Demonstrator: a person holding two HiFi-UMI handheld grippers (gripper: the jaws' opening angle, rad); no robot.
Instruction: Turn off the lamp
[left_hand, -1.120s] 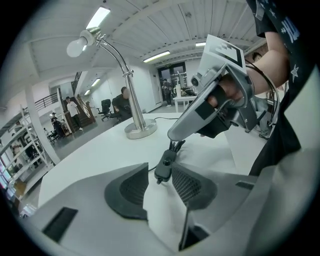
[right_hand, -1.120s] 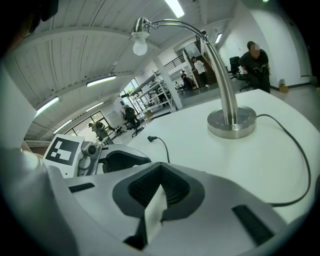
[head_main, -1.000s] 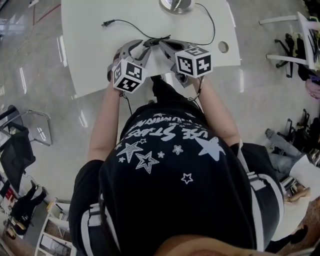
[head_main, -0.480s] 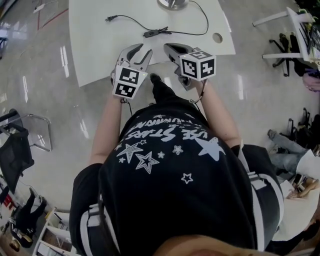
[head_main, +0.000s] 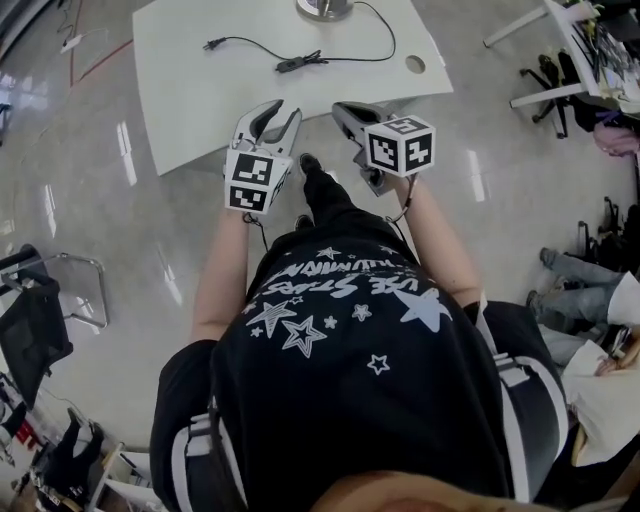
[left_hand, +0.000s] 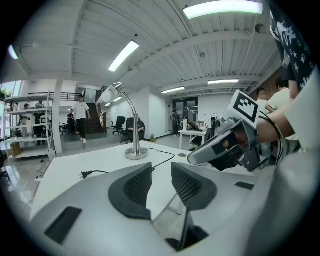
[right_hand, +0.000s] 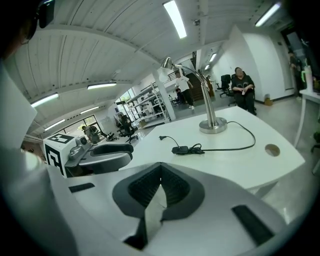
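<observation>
A silver desk lamp stands at the far edge of the white table (head_main: 200, 110); only its base (head_main: 323, 8) shows in the head view, while its base (right_hand: 213, 126) and bent neck show in the right gripper view. Its black cord runs to an inline switch (head_main: 292, 65) (right_hand: 180, 149) and ends in a loose plug (head_main: 210, 44) (left_hand: 84, 174). My left gripper (head_main: 268, 115) (left_hand: 161, 172) is open and holds nothing. My right gripper (head_main: 345, 108) (right_hand: 160, 172) is shut on nothing. Both hover at the table's near edge, short of the switch.
A round cable hole (head_main: 414, 64) sits near the table's right corner. Glossy floor surrounds the table, with a black chair (head_main: 35, 310) at left and a white rack (head_main: 560, 40) at right. People sit and stand far behind the table in the gripper views.
Both grippers have drawn back from the cord switch to the near table edge and moved apart. The head view has shifted back, so more of the table shows.
</observation>
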